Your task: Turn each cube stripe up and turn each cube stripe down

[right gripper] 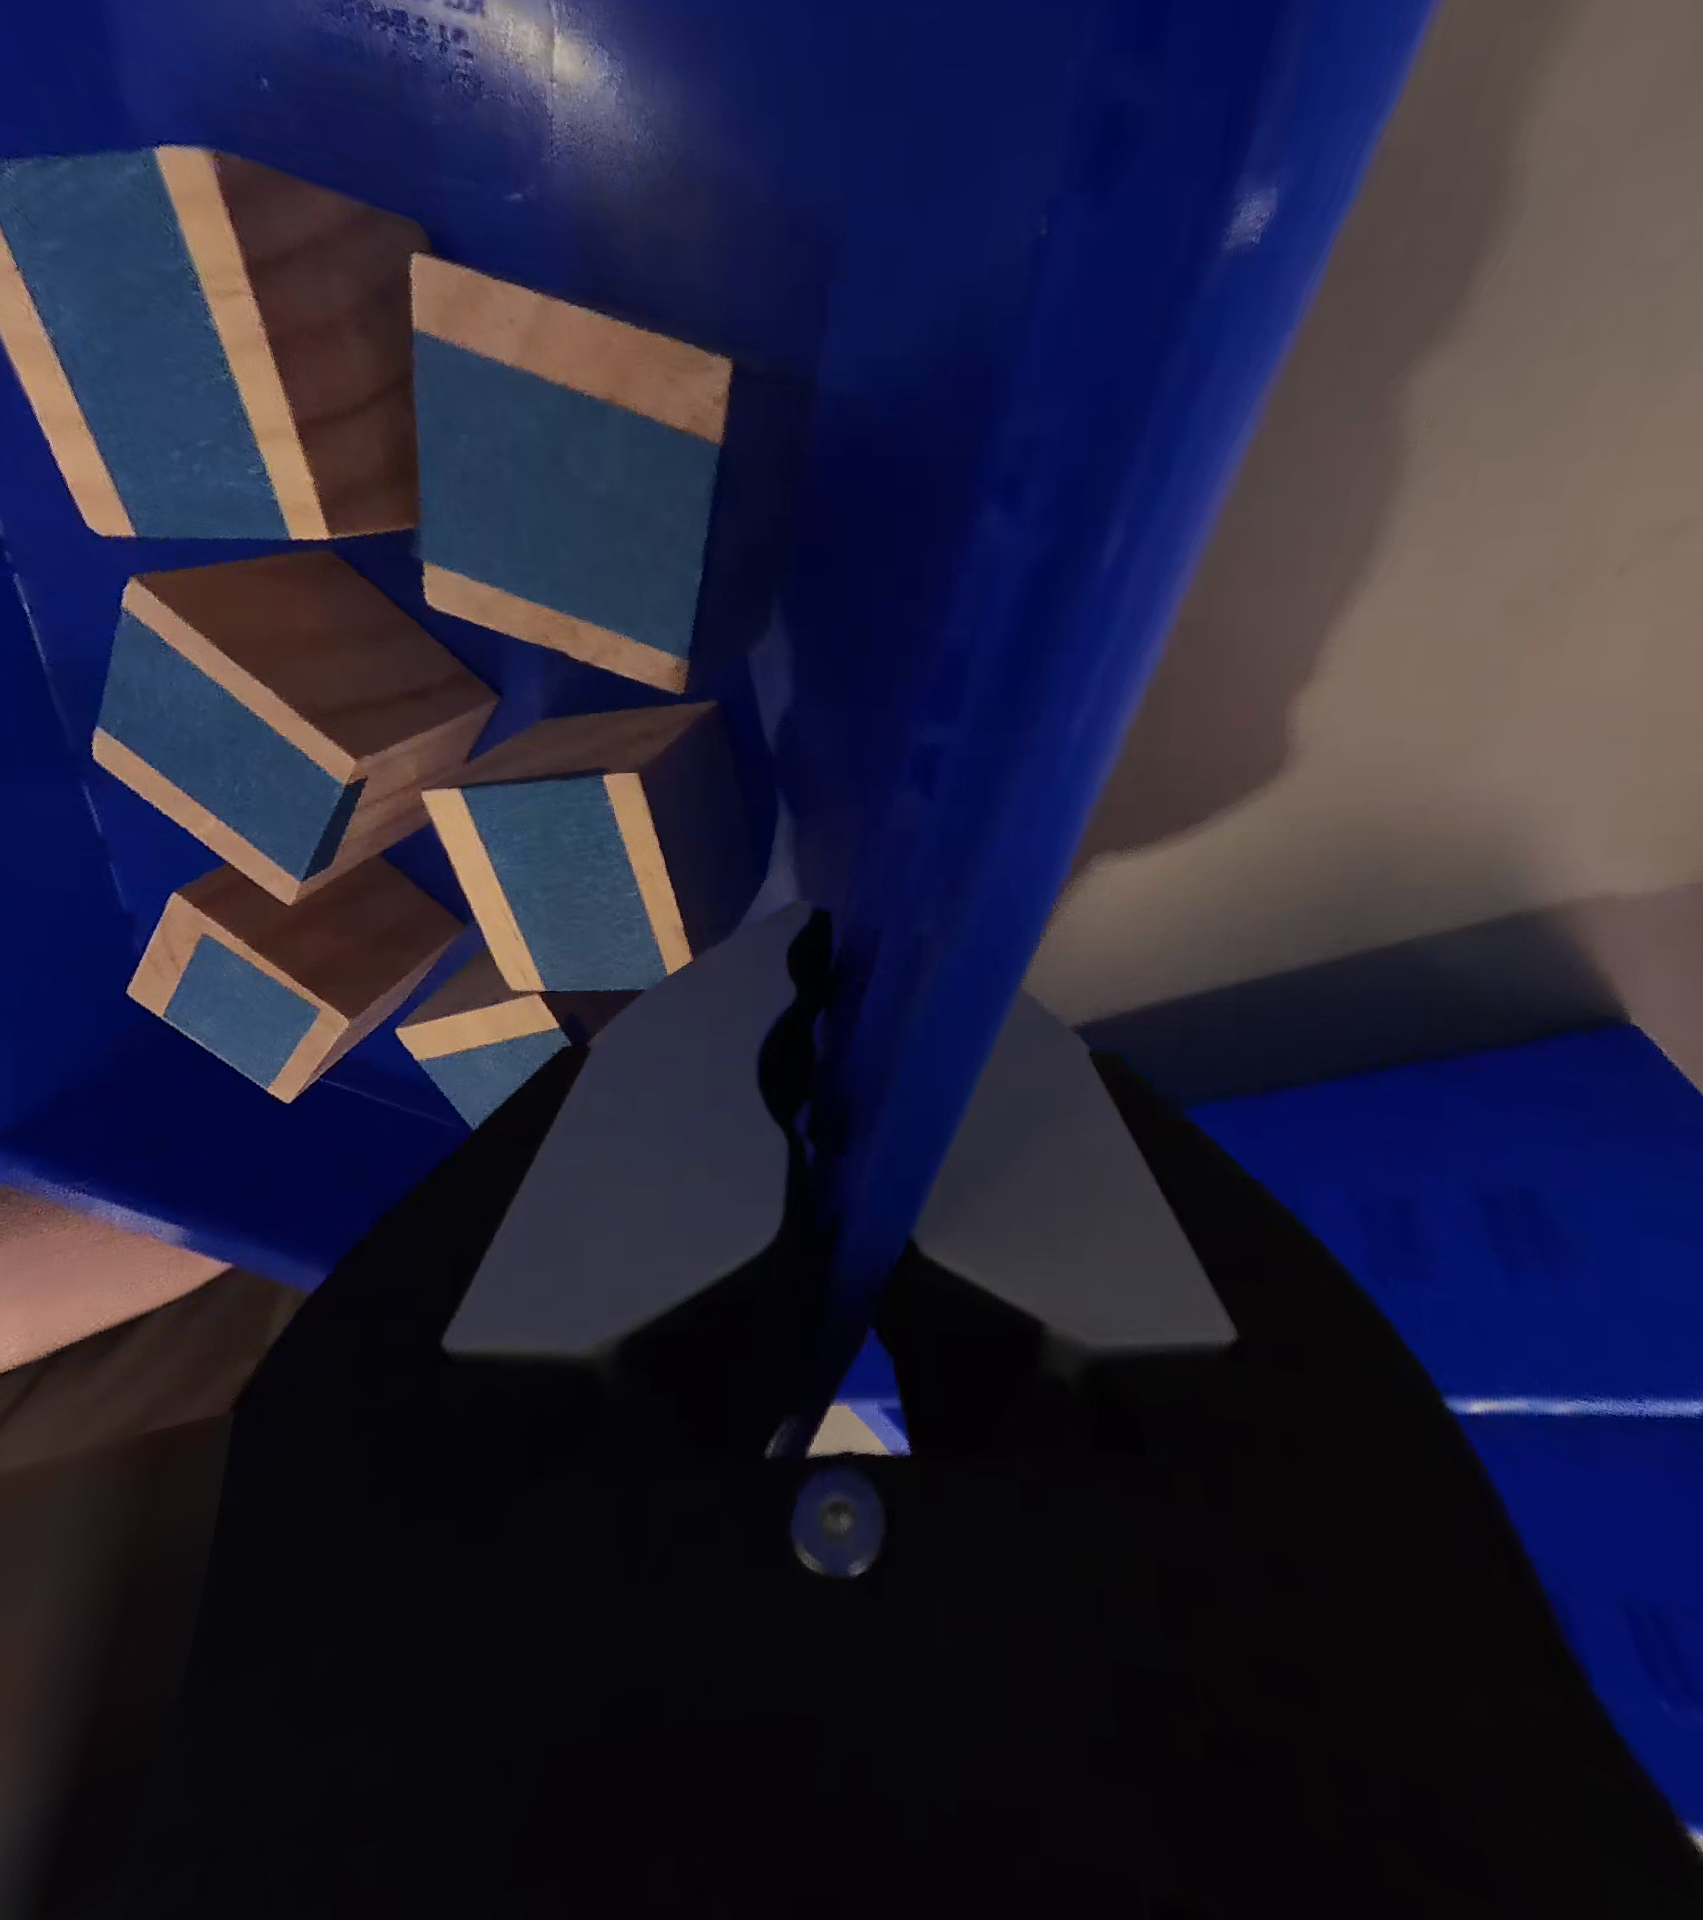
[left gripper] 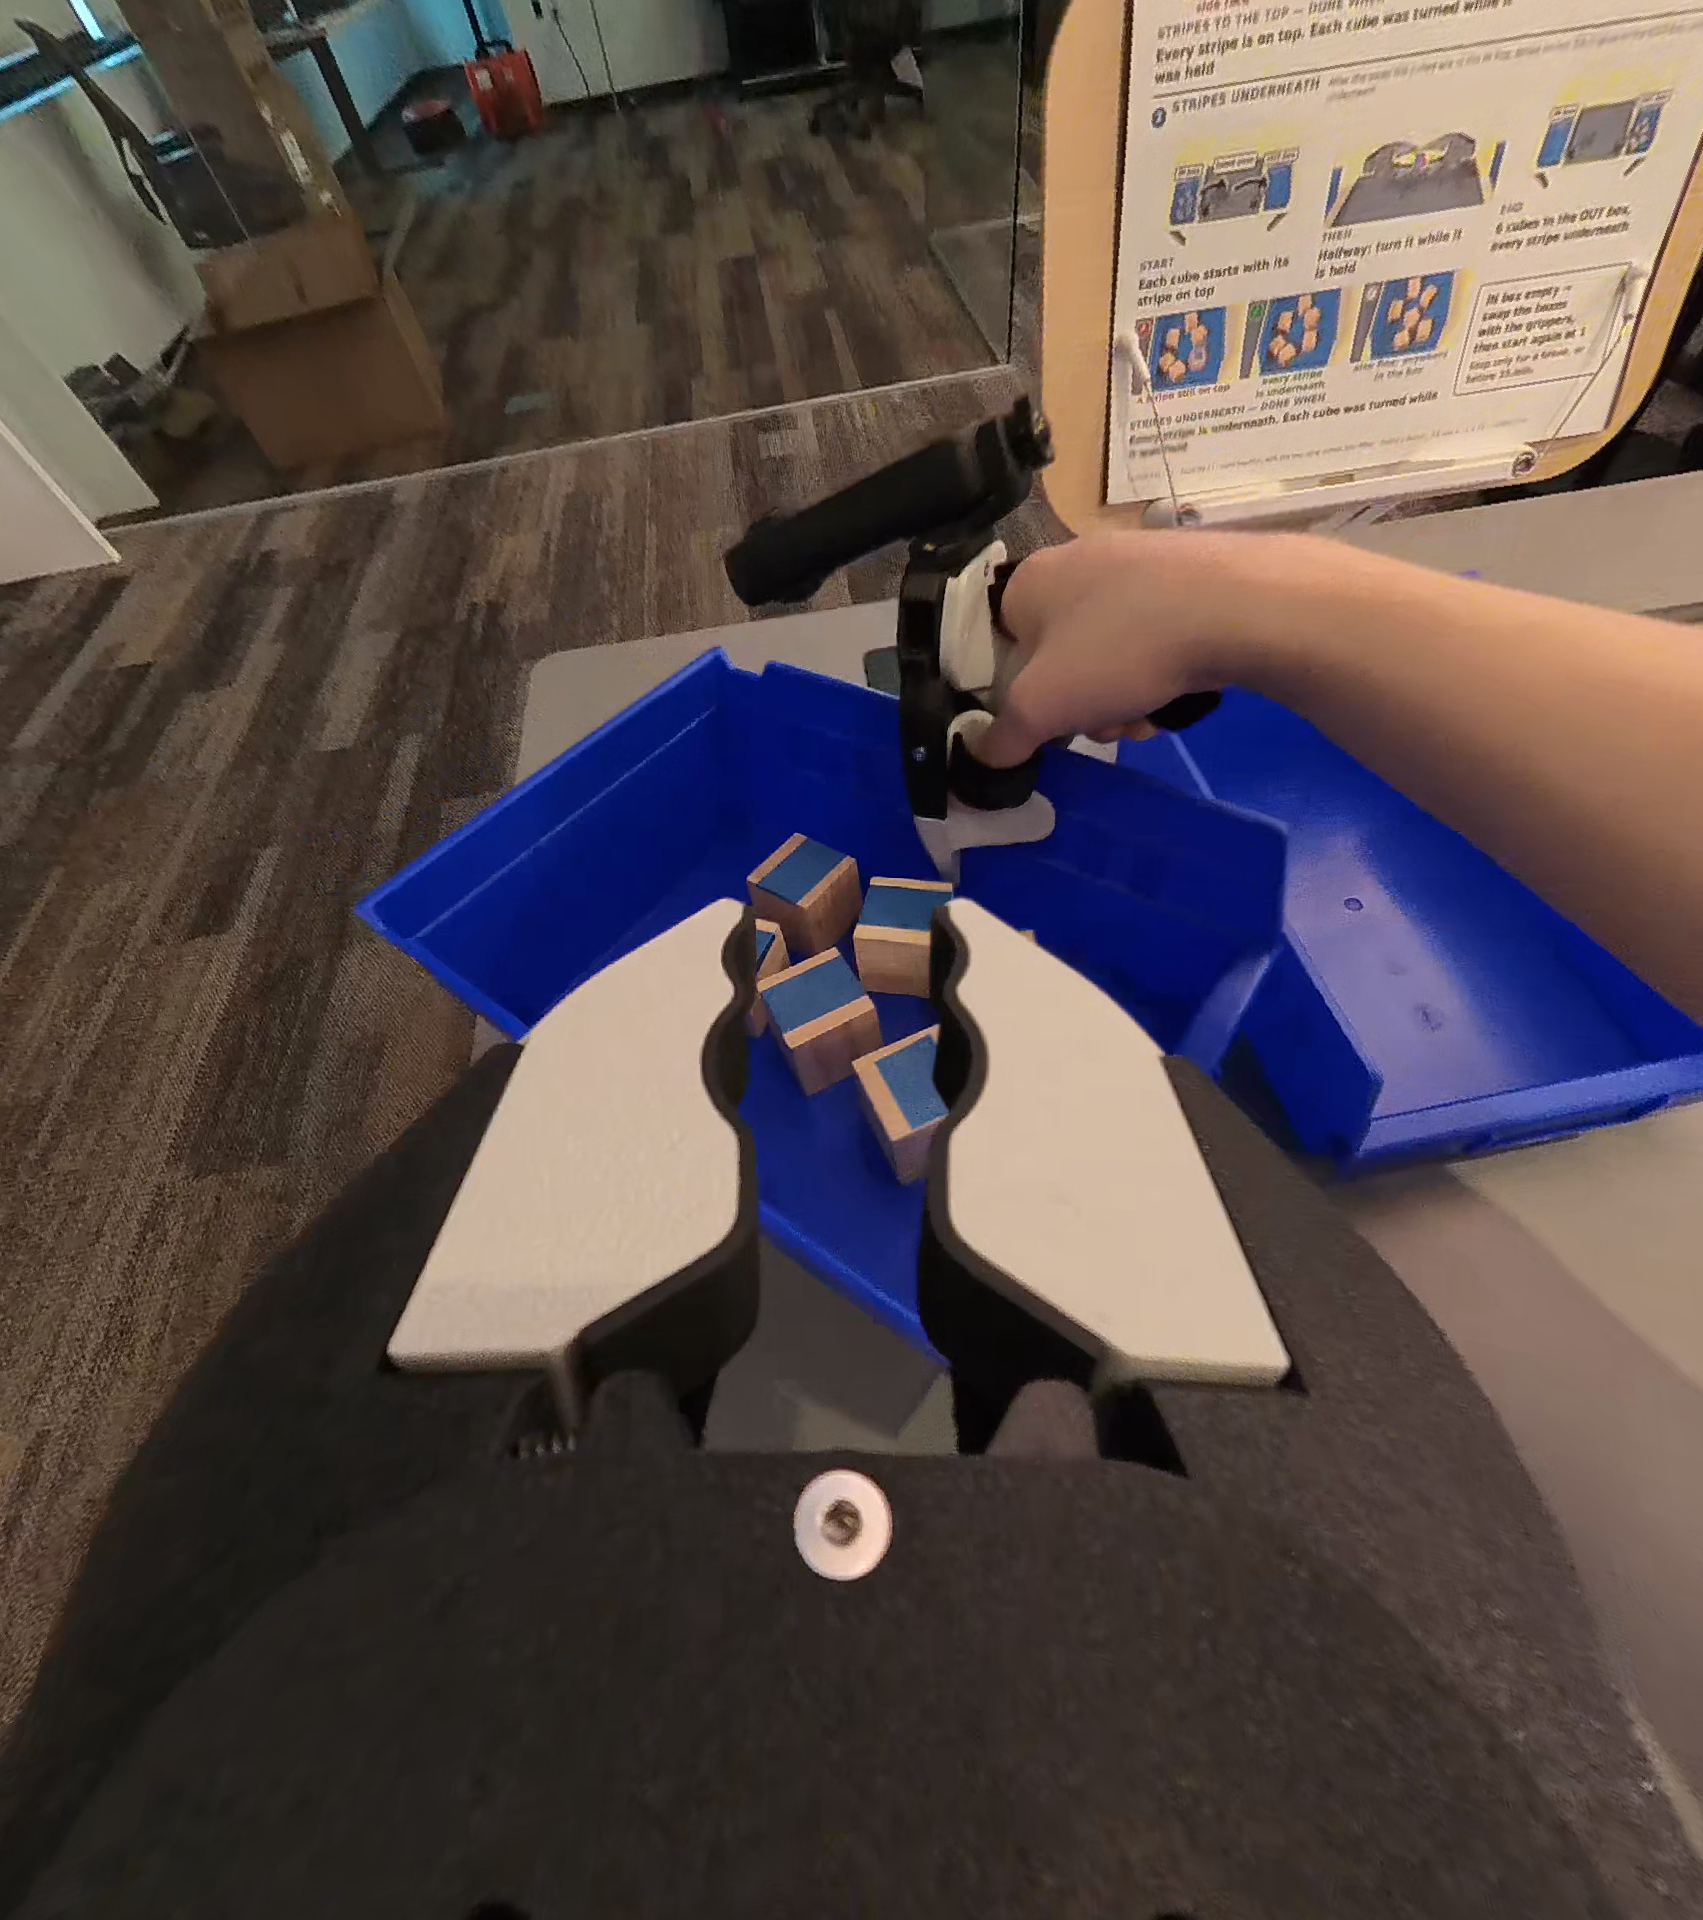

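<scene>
Right tool [right gripper: 831,1091] clamps the blue bin's side wall [right gripper: 930,727], the striped cubes [right gripper: 556,883] lying stripe-up just to its left inside; left tool [left gripper: 842,925], fingers apart and empty, hovers at the bin's near edge.

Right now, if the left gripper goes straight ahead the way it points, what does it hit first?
Most likely the wooden cubes in the blue bin. The left gripper is open and aimed into the pile; the cube by its right finger looks nearest, though depth is unclear.
</scene>
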The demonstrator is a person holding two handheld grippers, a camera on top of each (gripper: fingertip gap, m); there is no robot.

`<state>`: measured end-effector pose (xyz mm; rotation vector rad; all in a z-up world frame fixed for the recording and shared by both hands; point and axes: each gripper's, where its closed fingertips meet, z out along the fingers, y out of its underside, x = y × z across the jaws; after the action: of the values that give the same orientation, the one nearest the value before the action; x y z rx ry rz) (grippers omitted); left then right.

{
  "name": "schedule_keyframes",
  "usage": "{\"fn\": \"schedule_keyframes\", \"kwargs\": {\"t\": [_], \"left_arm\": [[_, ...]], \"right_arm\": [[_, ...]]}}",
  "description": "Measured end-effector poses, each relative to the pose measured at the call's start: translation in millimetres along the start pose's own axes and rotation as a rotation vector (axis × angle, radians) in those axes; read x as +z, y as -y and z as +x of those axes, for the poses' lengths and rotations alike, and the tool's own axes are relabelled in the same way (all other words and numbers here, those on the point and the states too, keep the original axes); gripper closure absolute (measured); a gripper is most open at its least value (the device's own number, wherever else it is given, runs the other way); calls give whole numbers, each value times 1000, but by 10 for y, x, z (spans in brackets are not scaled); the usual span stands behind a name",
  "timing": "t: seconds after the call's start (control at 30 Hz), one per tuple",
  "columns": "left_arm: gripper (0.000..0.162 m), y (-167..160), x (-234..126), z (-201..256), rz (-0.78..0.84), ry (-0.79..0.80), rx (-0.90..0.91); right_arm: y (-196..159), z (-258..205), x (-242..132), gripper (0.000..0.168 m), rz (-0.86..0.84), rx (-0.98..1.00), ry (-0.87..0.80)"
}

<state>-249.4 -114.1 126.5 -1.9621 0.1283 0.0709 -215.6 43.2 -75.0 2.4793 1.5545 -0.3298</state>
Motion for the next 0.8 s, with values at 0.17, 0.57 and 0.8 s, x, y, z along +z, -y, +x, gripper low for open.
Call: {"fn": "schedule_keyframes", "kwargs": {"t": [0.17,0.57,0.8], "left_arm": [[130,-6,25,-42,6,-17,-24],[130,-62,124,61,-48,-55,17],[130,-54,154,151,-61,-68,55]], "right_arm": [[12,153,241,161,-9,49,-29],[42,241,505,155,68,45,-62],[164,233,-286,143,471,-70,-123]]}}
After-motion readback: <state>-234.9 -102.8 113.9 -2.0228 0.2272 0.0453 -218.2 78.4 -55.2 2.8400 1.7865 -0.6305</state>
